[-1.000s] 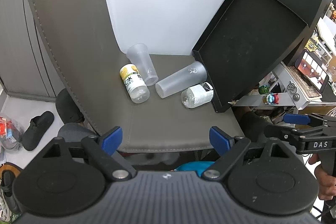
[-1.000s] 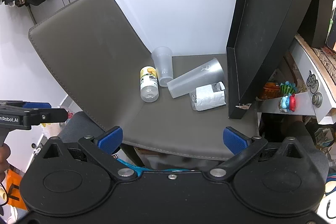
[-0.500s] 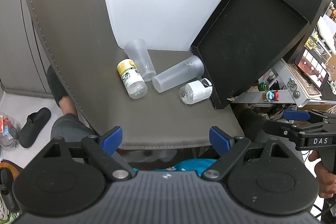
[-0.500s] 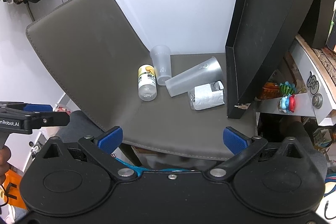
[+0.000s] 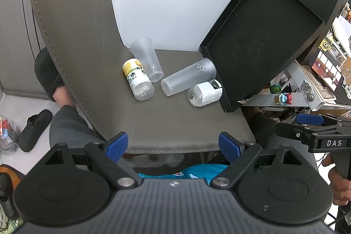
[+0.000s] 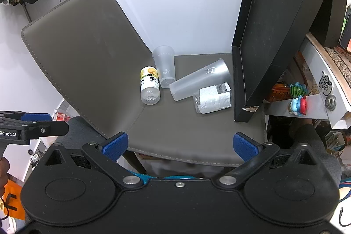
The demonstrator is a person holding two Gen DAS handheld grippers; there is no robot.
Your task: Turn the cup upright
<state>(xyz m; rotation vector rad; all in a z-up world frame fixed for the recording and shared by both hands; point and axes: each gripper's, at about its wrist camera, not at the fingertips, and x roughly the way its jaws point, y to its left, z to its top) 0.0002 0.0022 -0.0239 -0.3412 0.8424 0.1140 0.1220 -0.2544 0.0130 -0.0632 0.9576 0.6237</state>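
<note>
On the chair seat (image 5: 175,124) I see the cup (image 5: 188,77) lying on its side near the back, mouth toward me, with a bottle (image 5: 137,80) and a second cup (image 5: 146,59) just to its left, a wrapped roll (image 5: 205,93) touching its right and the black tray (image 5: 261,41) propped along the right edge. The front half of the seat is bare up to its stitched front edge. My left gripper (image 5: 173,144) and right gripper (image 6: 179,145) both hang off that edge, fingers (image 6: 115,145) spread wide and holding nothing.
</note>
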